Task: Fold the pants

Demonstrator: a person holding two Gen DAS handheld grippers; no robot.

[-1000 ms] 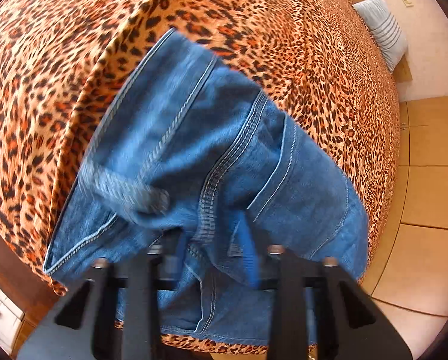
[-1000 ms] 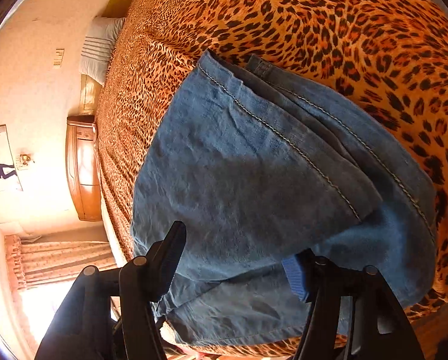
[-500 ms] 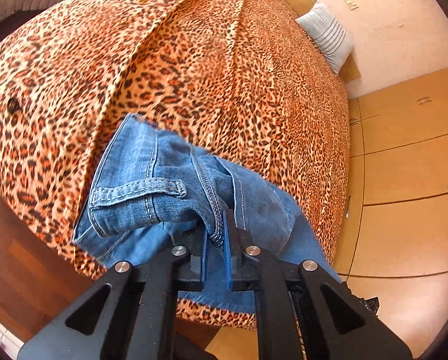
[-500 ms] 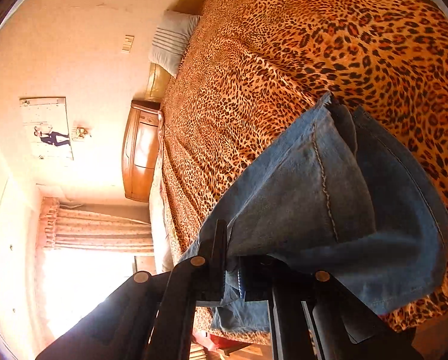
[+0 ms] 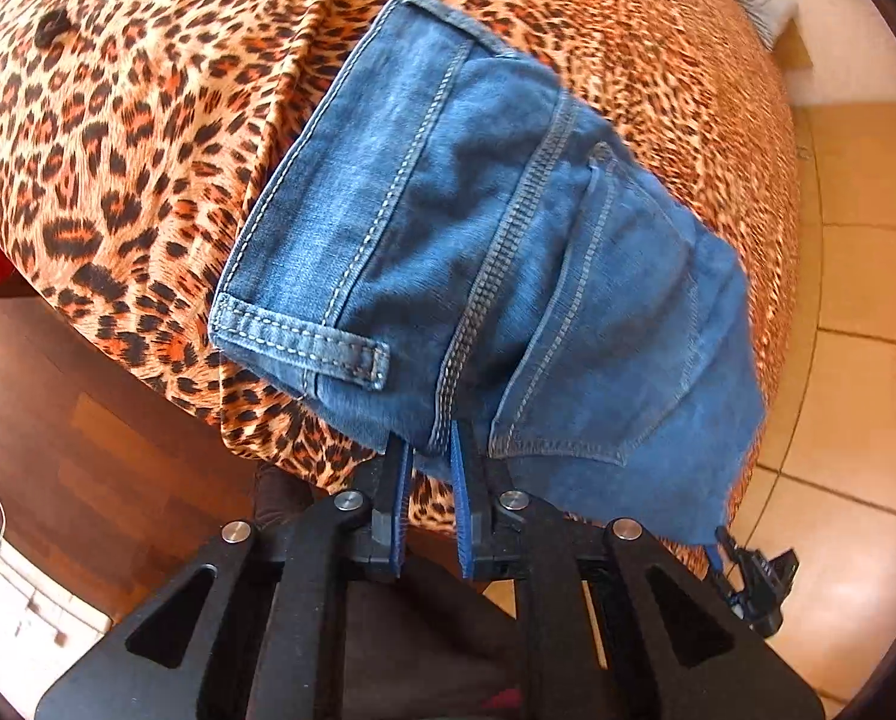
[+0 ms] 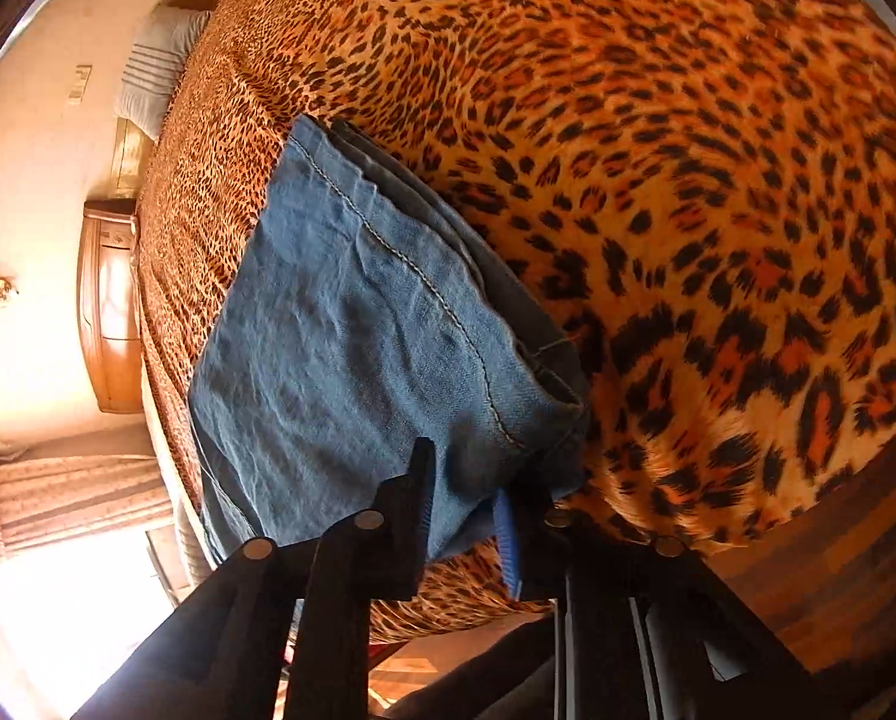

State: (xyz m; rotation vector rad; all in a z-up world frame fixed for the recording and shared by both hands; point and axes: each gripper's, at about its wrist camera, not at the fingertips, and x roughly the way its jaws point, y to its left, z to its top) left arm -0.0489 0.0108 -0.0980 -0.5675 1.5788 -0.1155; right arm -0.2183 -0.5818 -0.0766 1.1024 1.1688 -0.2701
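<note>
1. We saw blue jeans (image 5: 484,252) lying folded on the leopard-print bedspread (image 5: 148,120), near its edge.
2. Left gripper (image 5: 430,468) was clenched on the jeans' waistband seam.
3. Right gripper (image 6: 463,510) had its jaws opening, with the jeans' leg end (image 6: 358,330) between them.
4. Striped pillow (image 6: 154,66) lay at the far end.

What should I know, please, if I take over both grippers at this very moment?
Left gripper: shut on the jeans at the waist end, near the back pocket.
Right gripper: jaws opening, with the leg end of the jeans between them.
Jeans: at the near edge of the leopard-print bed cover, the legs stacked in layers.
Done: the legs lie doubled over each other.
Left: probably set both ends down, fold once more and smooth flat.
</note>
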